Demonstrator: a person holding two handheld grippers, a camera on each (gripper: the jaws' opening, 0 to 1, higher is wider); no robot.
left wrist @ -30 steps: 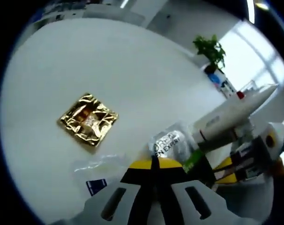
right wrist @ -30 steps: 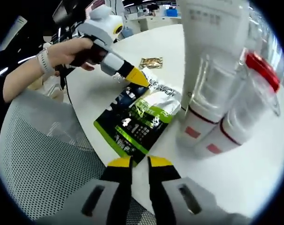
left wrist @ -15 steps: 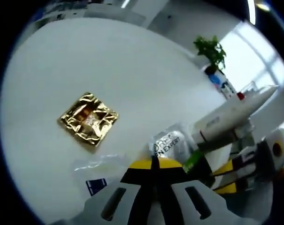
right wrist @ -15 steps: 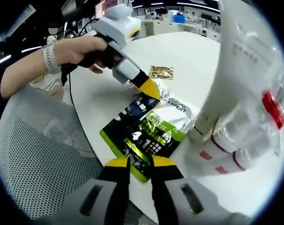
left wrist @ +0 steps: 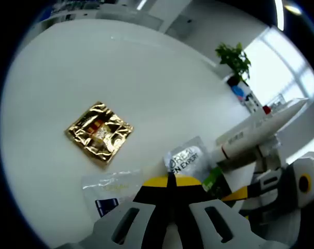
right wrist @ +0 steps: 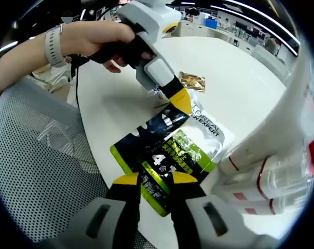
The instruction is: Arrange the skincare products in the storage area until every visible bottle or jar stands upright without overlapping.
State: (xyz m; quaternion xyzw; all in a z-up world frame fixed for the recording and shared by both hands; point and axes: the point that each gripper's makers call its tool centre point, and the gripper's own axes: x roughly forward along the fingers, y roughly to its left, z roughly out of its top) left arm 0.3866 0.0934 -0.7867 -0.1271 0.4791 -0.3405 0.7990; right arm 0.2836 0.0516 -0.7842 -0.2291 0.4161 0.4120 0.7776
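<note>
On the white desk [left wrist: 146, 67], the left claw [right wrist: 180, 100], gripped by a hand [right wrist: 102, 44], has its yellow tips pressed together on the far edge of a green-and-black packet [right wrist: 169, 155]. The right claw [right wrist: 154, 180] is narrowed over the packet's near edge. A gold sachet [left wrist: 99, 133] lies farther off. White tubes [right wrist: 273, 161] lie toppled at right.

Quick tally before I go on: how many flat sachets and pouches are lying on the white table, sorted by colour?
Crinkled gold foil sachet: 1
Silver-topped black and green pouch: 1
Clear plastic sachet with a dark blue label: 1
Total: 3
</note>
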